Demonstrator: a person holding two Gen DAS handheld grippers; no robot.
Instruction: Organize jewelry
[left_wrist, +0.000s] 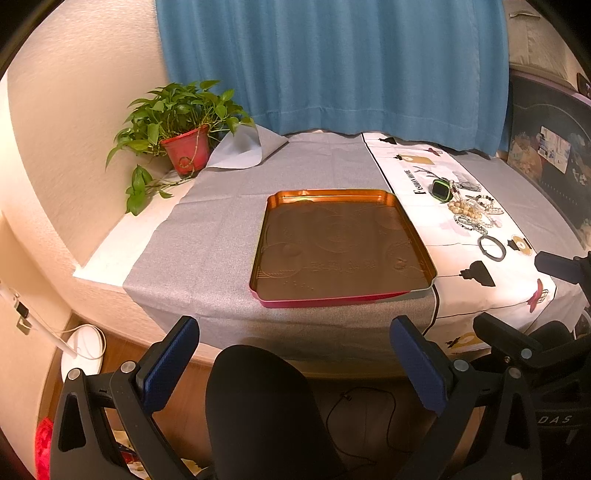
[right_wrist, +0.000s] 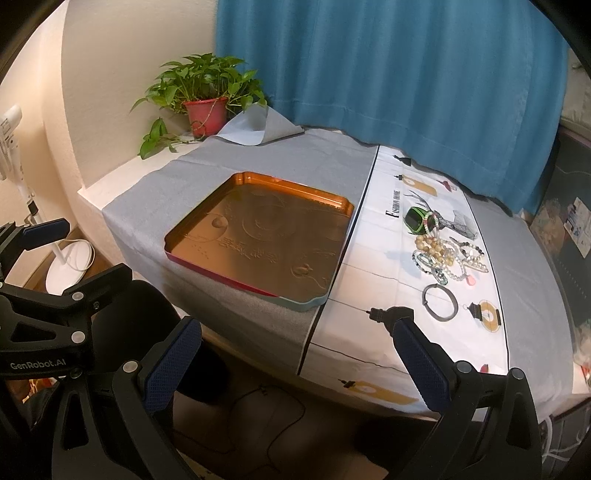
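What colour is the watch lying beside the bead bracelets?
The watch has a bright green case around a black face; the right wrist view shows it best.

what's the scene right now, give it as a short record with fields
tray: gold metal, nothing in it, on grey cloth
jewelry pile: bead bracelets heaped on white printed cloth, right of the tray
watch: green, at the pile's far end
dark ring: lies alone, nearer than the pile
plant: red pot, far left corner
left gripper: open, holds nothing, short of the table
right gripper: open, holds nothing
progress: nothing moved into the tray yet
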